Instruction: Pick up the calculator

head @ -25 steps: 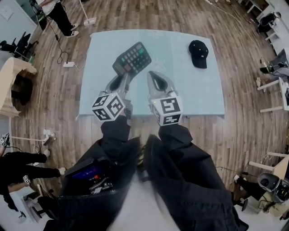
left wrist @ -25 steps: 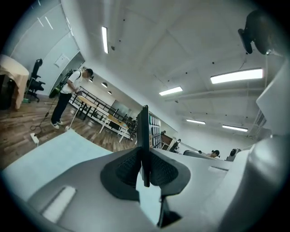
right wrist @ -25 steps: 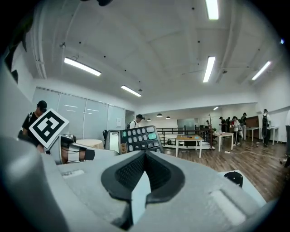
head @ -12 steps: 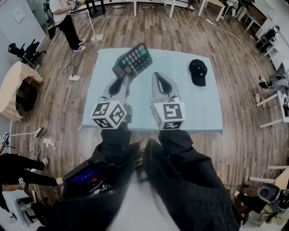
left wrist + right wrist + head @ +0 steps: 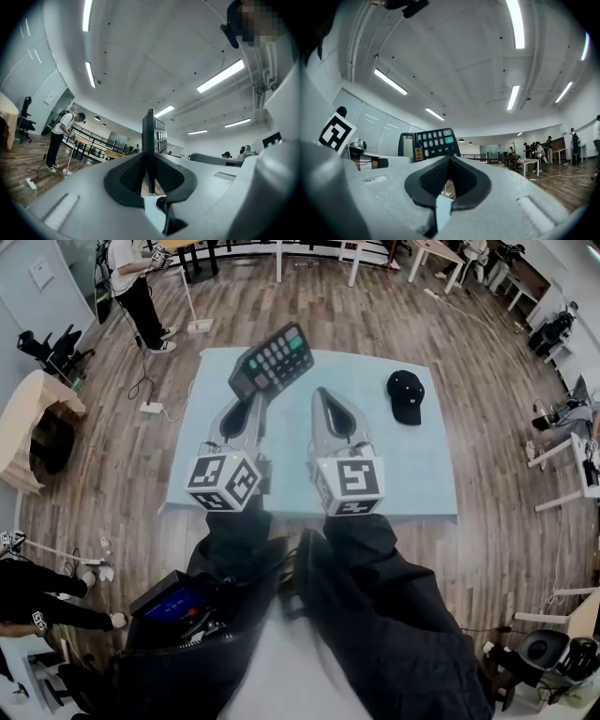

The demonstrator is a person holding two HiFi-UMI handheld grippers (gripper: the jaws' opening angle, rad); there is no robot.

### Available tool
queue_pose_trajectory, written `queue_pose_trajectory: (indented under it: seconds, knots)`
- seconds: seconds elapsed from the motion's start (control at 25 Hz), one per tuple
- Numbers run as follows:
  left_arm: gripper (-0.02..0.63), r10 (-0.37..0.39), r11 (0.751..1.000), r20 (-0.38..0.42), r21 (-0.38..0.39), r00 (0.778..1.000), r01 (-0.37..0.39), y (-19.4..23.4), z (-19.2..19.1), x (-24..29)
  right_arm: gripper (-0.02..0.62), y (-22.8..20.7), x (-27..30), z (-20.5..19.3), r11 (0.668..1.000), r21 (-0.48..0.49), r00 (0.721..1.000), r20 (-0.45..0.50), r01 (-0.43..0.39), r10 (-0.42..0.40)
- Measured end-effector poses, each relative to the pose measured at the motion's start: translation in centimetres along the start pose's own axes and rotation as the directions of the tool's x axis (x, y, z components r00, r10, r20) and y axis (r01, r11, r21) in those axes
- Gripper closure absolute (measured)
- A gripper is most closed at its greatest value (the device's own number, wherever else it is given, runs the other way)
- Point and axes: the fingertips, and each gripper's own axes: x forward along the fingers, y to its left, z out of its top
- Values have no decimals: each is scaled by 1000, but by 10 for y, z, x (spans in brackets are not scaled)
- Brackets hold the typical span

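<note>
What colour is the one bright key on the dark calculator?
Green. The key on the dark rectangular calculator shows best in the right gripper view.

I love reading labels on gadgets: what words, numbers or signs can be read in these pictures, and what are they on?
Calculator keys: printed marks, too small and blurred to read.
Left marker cube: black-and-white square pattern, no words.
Right marker cube: the same kind of pattern, no words.
Black cap: no print can be made out.
Nothing here can be quoted.
</note>
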Motion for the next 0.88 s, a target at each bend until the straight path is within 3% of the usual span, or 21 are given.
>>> queue_pose_trajectory:
  seconds: [0.88]
  knots:
    - [557,-12,999,11,51,1000,11,-12,6,-1,594,1,-6,11,1000,3,999,31,-8,8]
